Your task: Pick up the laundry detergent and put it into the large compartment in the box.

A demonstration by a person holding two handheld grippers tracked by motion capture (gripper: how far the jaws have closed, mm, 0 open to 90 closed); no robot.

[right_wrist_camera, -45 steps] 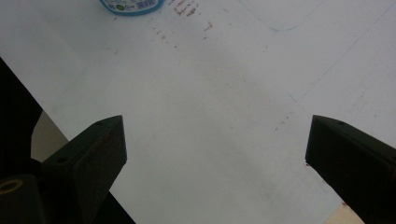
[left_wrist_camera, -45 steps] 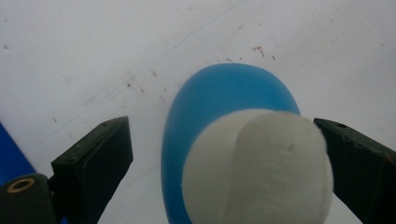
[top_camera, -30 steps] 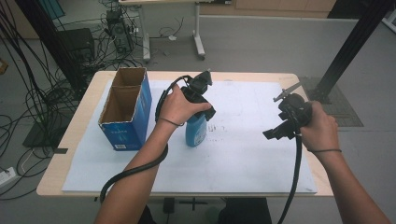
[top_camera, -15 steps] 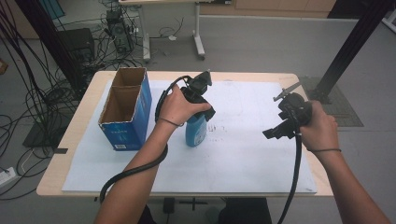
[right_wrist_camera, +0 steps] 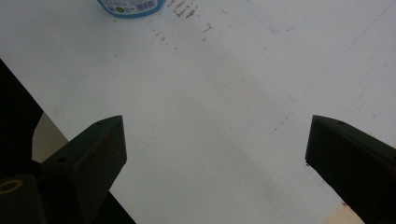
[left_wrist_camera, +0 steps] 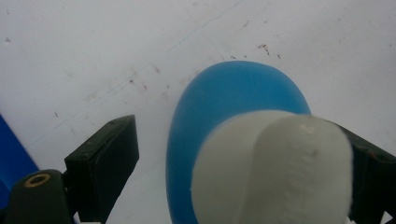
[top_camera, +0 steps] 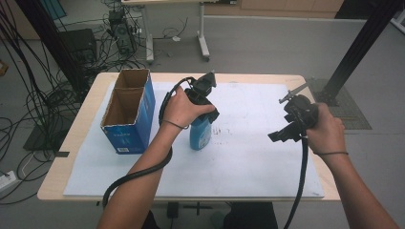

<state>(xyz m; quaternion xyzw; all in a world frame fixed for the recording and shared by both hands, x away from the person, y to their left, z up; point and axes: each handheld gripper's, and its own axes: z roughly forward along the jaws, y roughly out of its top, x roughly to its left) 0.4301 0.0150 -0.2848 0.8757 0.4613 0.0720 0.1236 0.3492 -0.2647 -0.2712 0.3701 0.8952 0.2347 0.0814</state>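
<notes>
Straddling the upright blue bottle's [top_camera: 200,134] white cap, the left gripper [left_wrist_camera: 243,163] has just been closing; one jaw stands clear. Right gripper [right_wrist_camera: 215,154] hovers wide above the worktop [top_camera: 248,157], holding nothing.

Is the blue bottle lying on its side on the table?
No, in the high view the blue bottle stands upright on the white sheet, beside the open cardboard box.

bottle [top_camera: 200,135] | blue, white cap | upright | on white sheet, just right of blue box, mid-table
</notes>
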